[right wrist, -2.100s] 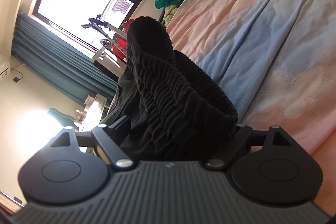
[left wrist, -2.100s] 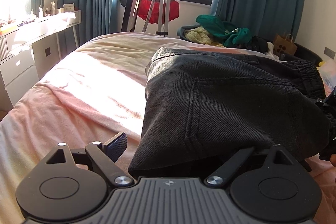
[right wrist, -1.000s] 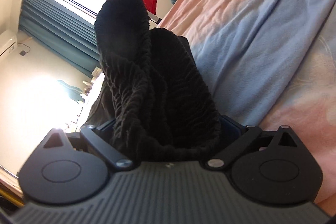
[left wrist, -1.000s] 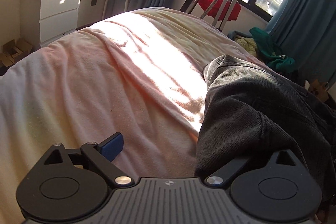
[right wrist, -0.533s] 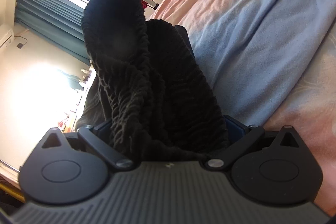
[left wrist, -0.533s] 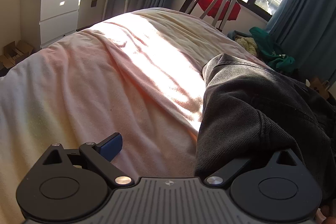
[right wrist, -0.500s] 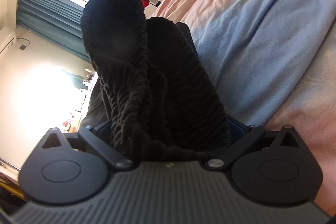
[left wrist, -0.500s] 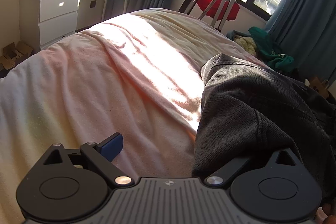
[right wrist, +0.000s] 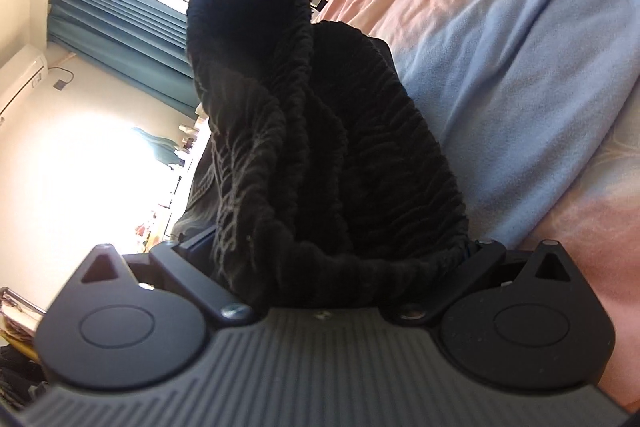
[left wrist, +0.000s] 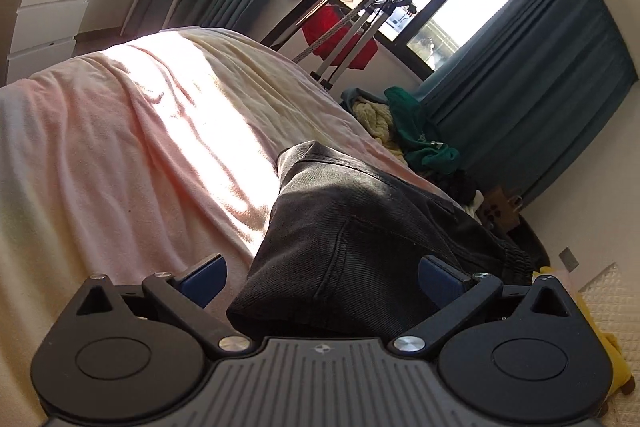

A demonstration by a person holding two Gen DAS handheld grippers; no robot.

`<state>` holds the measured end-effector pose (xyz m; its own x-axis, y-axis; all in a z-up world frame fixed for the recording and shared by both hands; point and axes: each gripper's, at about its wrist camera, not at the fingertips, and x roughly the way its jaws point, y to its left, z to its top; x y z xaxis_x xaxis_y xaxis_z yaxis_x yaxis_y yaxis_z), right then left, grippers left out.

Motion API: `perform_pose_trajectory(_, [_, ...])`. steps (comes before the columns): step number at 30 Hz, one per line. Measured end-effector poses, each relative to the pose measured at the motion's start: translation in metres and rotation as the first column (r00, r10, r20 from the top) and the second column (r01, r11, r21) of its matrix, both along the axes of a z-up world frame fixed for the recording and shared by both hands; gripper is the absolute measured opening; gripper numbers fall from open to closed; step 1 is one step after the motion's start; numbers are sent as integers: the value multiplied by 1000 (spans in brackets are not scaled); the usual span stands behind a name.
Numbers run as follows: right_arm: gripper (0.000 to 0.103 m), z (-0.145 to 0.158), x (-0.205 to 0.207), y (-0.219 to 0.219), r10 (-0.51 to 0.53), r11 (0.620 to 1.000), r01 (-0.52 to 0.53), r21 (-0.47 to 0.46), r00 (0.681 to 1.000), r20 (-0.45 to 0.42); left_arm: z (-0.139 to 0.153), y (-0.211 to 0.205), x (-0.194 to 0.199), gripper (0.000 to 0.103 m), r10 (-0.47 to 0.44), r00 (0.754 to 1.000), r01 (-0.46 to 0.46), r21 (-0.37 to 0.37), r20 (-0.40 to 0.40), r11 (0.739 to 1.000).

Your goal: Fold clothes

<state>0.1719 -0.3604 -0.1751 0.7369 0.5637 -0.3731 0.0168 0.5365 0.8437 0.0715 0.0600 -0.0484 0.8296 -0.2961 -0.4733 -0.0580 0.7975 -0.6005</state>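
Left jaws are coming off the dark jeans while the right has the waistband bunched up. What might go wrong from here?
1. The left gripper is opening with the dark jeans between its blue pads, not pressed; the fold may slump on the bed sheet.
2. The right gripper grips only a bunched elastic waistband. Pulling may drag the whole garment and undo the fold.
3. Both views are partly blocked by cloth, so alignment is hard to judge.

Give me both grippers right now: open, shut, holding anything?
Left gripper: jaws opening, wide apart; the dark jeans lie between them, unclamped.
Right gripper: the black elastic waistband is bunched between its jaws; grip cannot be told.
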Motion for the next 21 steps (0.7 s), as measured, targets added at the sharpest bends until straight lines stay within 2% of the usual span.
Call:
perform_pose_trajectory(3, [103,-1,-2,2,-13,1000,13,-11,1000,-1,-13,3,21,103,30,999,-32,-51,-40,998])
perform_pose_trajectory(7, [99,-2,-6,3,-26,999,26,-24,1000,-1,-26,6,48,103,27,998,-29,-36,-60,999])
perform_pose_trajectory(10, [93,-2,-9,5,-36,999,36,-39,999,-1,-38,6,60,103,-5,996,0,-57,-86,998])
perform_pose_trajectory(12, [82,1,-9,8,-39,997,39,-67,999,4,-44,3,63,103,-31,996,24,-85,-89,996])
perform_pose_trajectory(13, [80,3,-11,10,-44,996,44,-84,999,6,-44,-1,64,103,-50,995,43,-79,-85,996])
perform_pose_trajectory(16, [71,11,-18,17,-62,990,65,-127,998,21,-45,-14,67,103,-101,992,102,4,-71,995])
perform_pose_trajectory(18, [66,18,-23,23,-70,983,75,-168,997,36,-46,-20,67,100,-116,991,118,35,-65,992])
perform_pose_trajectory(21, [60,28,-31,31,-81,971,93,-222,995,61,-45,-22,66,77,-133,990,135,33,-43,990])
